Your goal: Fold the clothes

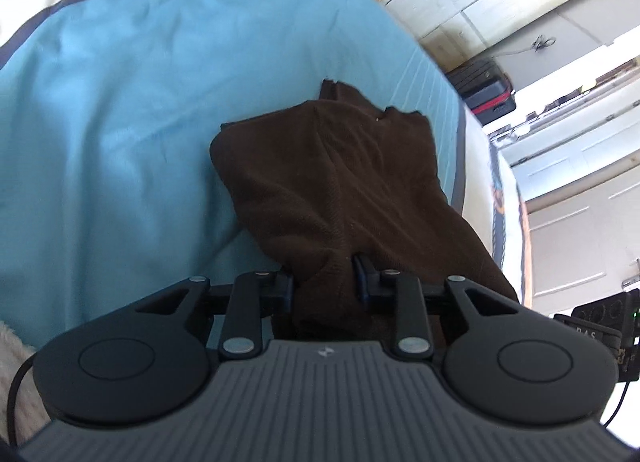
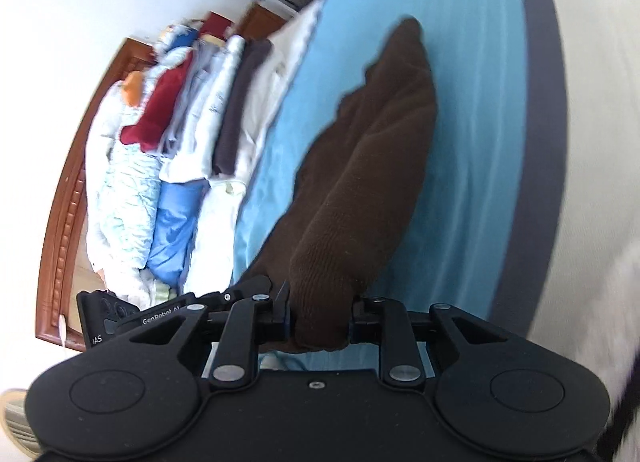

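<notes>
A dark brown knitted garment [image 1: 328,166] lies bunched on a light blue blanket [image 1: 120,102] with a grey border. My left gripper [image 1: 324,278] is shut on the garment's near edge, and cloth fills the gap between its pads. In the right wrist view the same brown garment [image 2: 372,150] stretches away over the blue blanket [image 2: 480,102]. My right gripper [image 2: 320,314] is shut on a thick fold of its near end. Both held ends are raised off the blanket. Each gripper's body shows at the edge of the other's view.
A stack of folded clothes and bedding [image 2: 180,142] lies along the blanket's left side against a wooden headboard [image 2: 68,190]. White cabinets [image 1: 520,2] and a black and red case [image 1: 488,90] stand beyond the bed's right edge. Cream bedding [image 2: 592,142] surrounds the blanket.
</notes>
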`<state>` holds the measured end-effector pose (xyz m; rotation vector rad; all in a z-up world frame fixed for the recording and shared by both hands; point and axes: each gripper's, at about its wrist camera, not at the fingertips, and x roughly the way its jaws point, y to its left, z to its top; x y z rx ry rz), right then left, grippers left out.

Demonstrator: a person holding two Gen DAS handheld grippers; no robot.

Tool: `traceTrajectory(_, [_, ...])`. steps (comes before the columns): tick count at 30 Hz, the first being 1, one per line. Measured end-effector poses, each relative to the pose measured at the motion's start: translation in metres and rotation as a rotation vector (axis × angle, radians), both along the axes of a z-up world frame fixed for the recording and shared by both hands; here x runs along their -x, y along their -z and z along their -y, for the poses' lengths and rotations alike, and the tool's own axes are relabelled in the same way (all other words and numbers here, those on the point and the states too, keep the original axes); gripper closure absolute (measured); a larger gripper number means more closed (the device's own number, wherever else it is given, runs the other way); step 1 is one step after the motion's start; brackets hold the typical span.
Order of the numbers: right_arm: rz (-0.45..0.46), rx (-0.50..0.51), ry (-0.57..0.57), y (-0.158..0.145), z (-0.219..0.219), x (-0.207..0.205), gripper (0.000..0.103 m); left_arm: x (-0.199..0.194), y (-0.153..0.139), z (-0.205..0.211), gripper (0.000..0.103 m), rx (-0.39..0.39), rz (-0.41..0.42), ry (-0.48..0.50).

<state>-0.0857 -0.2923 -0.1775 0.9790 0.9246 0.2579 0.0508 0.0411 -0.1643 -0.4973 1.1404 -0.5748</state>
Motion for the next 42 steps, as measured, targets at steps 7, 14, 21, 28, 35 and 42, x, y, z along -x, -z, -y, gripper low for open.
traceTrajectory(7, [-0.098,-0.221,0.065,-0.013,0.035,-0.061,0.075,-0.061,-0.029,0.012,0.07,-0.01,0.043,-0.006])
traceTrajectory(14, [-0.265,-0.443,0.203,0.015,0.066,-0.149,0.074,-0.125,-0.045,0.005,0.061,0.07,0.229,-0.052])
traceTrajectory(21, [-0.257,-0.609,0.295,0.062,0.076,-0.155,0.073,-0.084,-0.009,-0.01,0.045,0.2,0.331,0.054])
traceTrajectory(28, [-0.245,-0.725,0.299,0.064,0.084,-0.145,0.071,-0.087,-0.007,0.007,0.037,0.282,0.376,0.136])
traceTrajectory(35, [-0.255,-0.834,0.412,0.073,0.09,-0.134,0.071,-0.081,0.001,0.01,0.031,0.335,0.416,0.09])
traceTrajectory(42, [-0.199,-0.931,0.472,0.071,0.099,-0.132,0.034,-0.077,0.0,0.006,0.03,0.309,0.456,-0.005])
